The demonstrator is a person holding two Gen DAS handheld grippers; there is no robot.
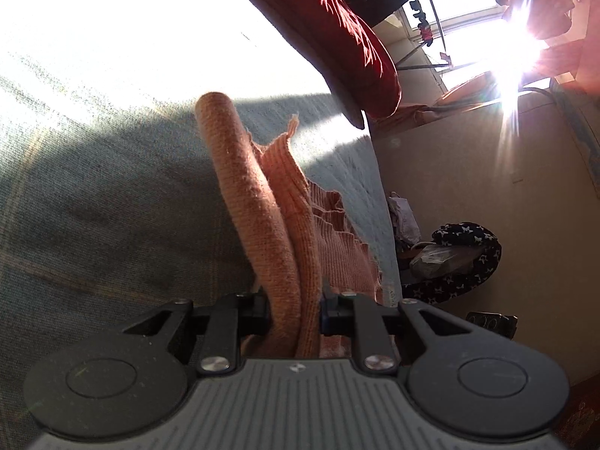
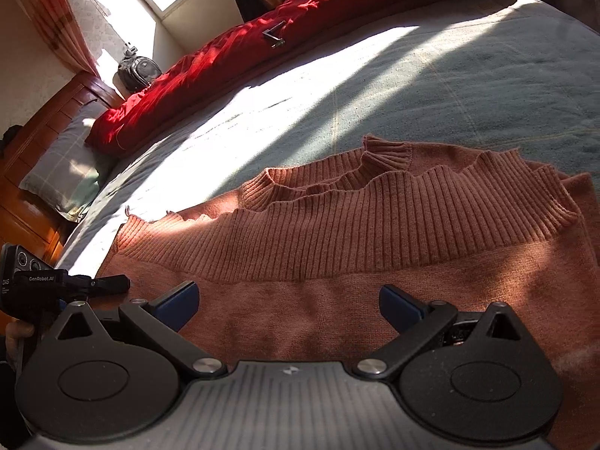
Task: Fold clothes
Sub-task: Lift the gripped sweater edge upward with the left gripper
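From the left wrist, the left gripper (image 1: 296,315) is clenched on a bunched fold of the orange knit sweater (image 1: 270,225), lifted above the grey-green bedspread (image 1: 93,187). From the right wrist, the right gripper (image 2: 288,305) hangs released over the sweater's ribbed hem (image 2: 375,225), which lies flat; a black device (image 2: 33,281) reads "GenRobot.AI".

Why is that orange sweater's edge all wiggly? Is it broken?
The sweater looks worn: its ribbed hem is stretched into waves, with a loose thread at its sunlit corner. No tear shows. The left gripper pinches a bunched fold.
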